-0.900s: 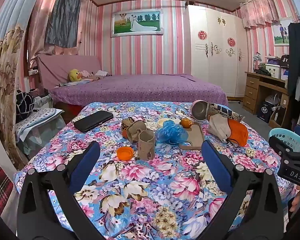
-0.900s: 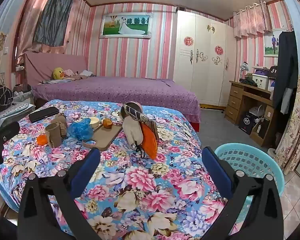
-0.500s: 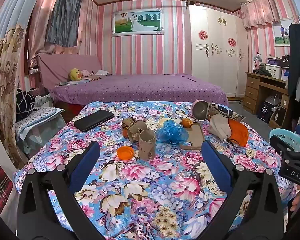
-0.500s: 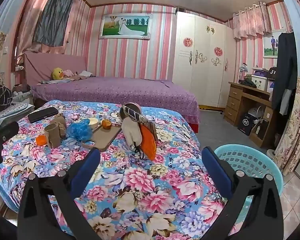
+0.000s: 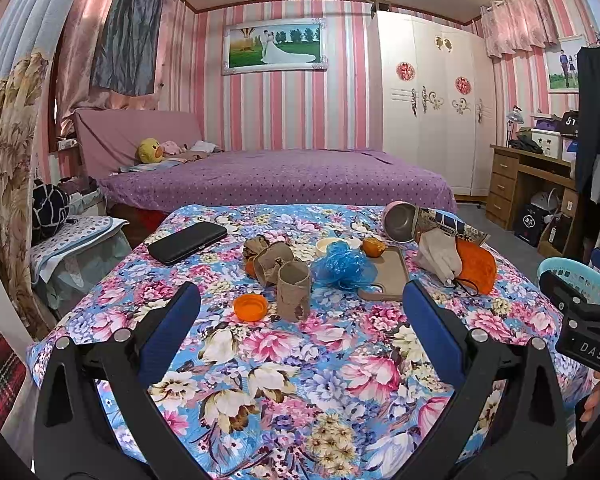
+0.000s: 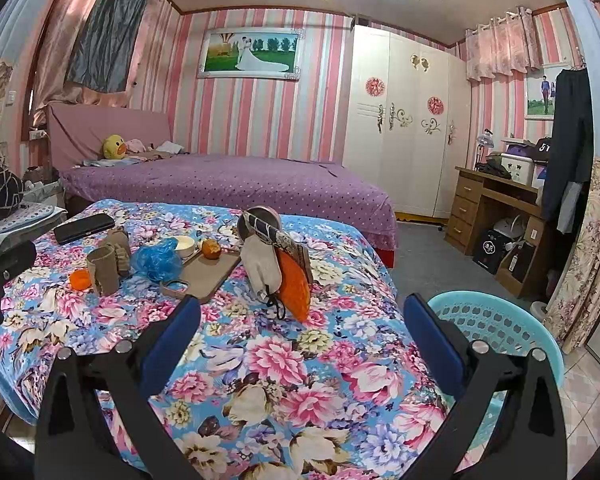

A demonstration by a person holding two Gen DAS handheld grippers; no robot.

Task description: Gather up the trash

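Your left gripper [image 5: 300, 300] hangs over the near part of the floral cloth [image 5: 300, 380], jaws wide apart with nothing between them. Just past its fingertips, between the two jaws, stand a cardboard tube [image 5: 293, 295] and, touching its left side, an orange cap [image 5: 251, 306]. Beyond the tube lie more tubes [image 5: 269, 258], a blue bag [image 5: 342, 266] and a peel [image 5: 373, 247] on a brown board [image 5: 388, 276]. Ahead of the right jaw, further off, lean a white glove [image 5: 436, 254] and an orange cloth [image 5: 476, 266]. A black phone [image 5: 187, 242] lies well beyond the left jaw.

Your right gripper [image 6: 302, 308] is likewise spread wide and empty. The glove and orange cloth sit ahead between its jaws, apart from them. The tubes, cap and bag lie ahead beyond the left jaw. A teal basket [image 6: 496, 322] stands just behind the right jaw, off the cloth's edge.
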